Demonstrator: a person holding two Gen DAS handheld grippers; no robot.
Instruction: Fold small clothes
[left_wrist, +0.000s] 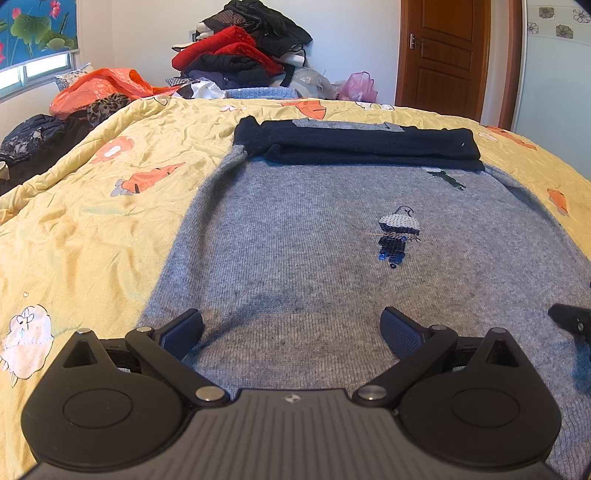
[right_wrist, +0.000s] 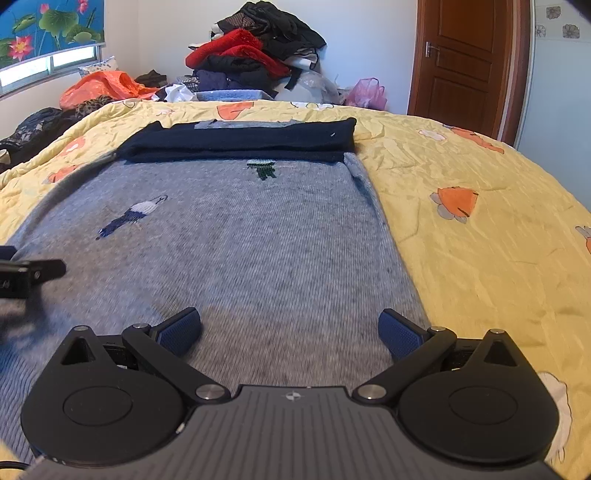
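Observation:
A grey knitted sweater (left_wrist: 295, 236) (right_wrist: 236, 243) with a small bird motif (left_wrist: 398, 232) (right_wrist: 133, 216) lies flat on the yellow bedspread (left_wrist: 92, 221) (right_wrist: 480, 240). Its dark navy sleeves (left_wrist: 362, 144) (right_wrist: 240, 142) are folded across the far end. My left gripper (left_wrist: 291, 334) hovers open over the sweater's near left part, nothing between its blue pads (left_wrist: 183, 332). My right gripper (right_wrist: 290, 332) is open over the near right part, close to the sweater's right edge. Each gripper shows at the edge of the other's view (left_wrist: 572, 319) (right_wrist: 29, 275).
A tall pile of red, black and dark clothes (left_wrist: 240, 51) (right_wrist: 255, 55) sits beyond the bed's far end, with an orange plastic bag (left_wrist: 99, 88) and a pink bag (left_wrist: 358, 86). Dark garments (left_wrist: 40, 136) lie at the left edge. A wooden door (left_wrist: 443, 55) stands at the right.

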